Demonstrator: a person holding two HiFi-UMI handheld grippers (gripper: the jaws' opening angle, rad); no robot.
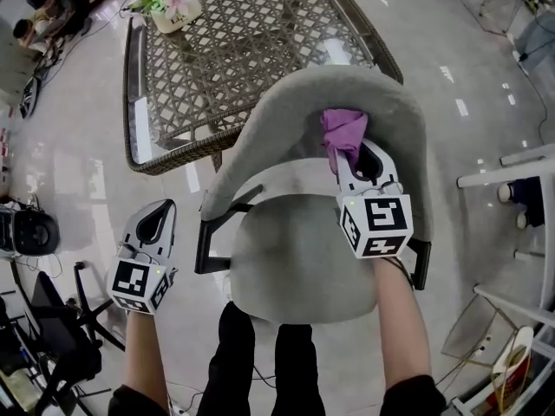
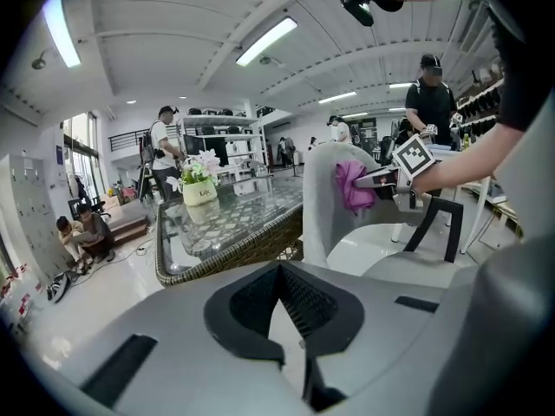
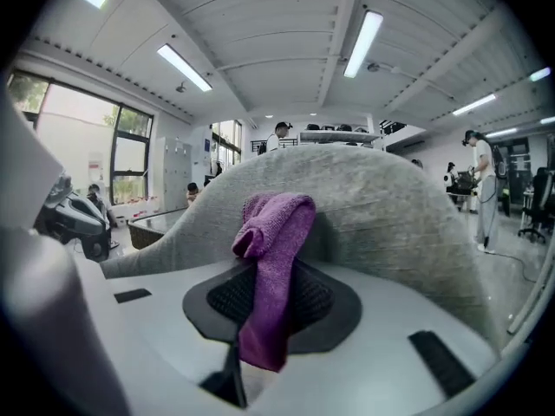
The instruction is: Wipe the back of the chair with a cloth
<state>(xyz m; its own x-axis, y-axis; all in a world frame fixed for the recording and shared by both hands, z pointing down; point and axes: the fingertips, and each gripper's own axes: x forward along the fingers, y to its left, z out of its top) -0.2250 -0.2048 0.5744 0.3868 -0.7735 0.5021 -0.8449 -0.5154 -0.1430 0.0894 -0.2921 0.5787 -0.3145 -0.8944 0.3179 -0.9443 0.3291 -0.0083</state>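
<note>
A grey upholstered chair [image 1: 286, 258] with black arms stands below me, its curved back [image 1: 295, 102] toward a table. My right gripper [image 1: 349, 159] is shut on a purple cloth [image 1: 343, 133], which is bunched against the inner face of the chair back [image 3: 381, 206]. In the right gripper view the purple cloth [image 3: 273, 267] hangs down between the closed jaws. My left gripper [image 1: 156, 221] hangs over the floor left of the chair, shut and holding nothing. The left gripper view shows the chair [image 2: 364, 232] and the cloth [image 2: 354, 186] from the side.
A glass-topped wicker table [image 1: 251, 33] with a flower pot [image 1: 171, 3] stands just beyond the chair back. An office chair base [image 1: 61, 336] sits at the lower left, white racks [image 1: 520, 232] at the right. People stand and crouch further back in the room [image 2: 165, 146].
</note>
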